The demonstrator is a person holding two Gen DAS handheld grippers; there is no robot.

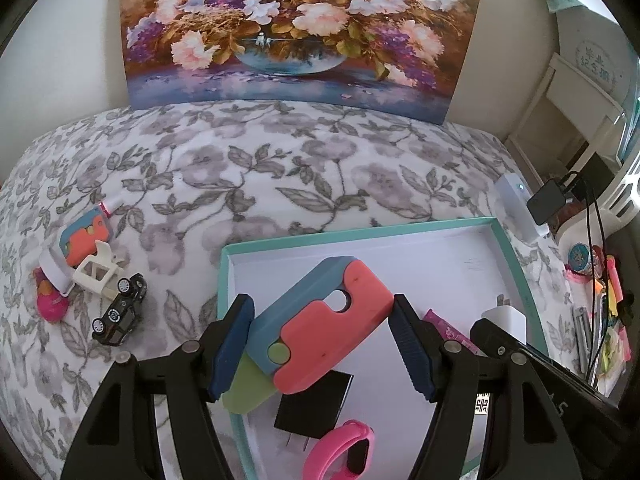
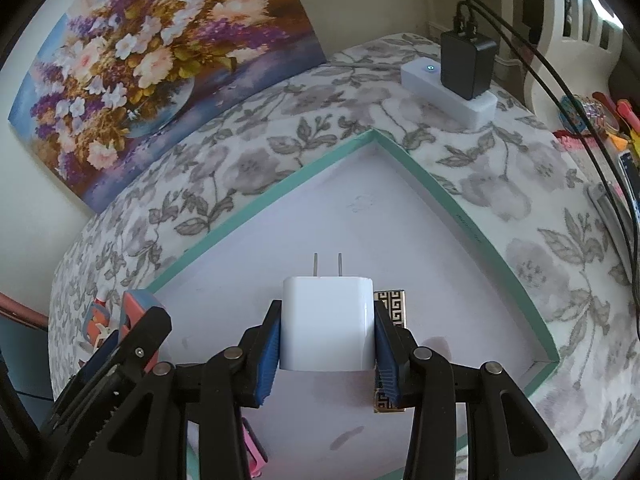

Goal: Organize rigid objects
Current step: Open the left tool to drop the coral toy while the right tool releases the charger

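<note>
Right wrist view: gold-patterned card point(image 2: 394, 305) half hidden behind white charger point(image 2: 327, 322).

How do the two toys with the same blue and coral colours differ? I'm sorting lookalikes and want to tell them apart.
The held blue-and-coral toy sits between the left gripper pads above the teal box; the other blue-and-coral toy lies on the floral cloth among small toys. The held one shows a green blade-like piece at its lower end; the other shows a whitish-pink tip. Both share blue bodies with coral panels.
</note>
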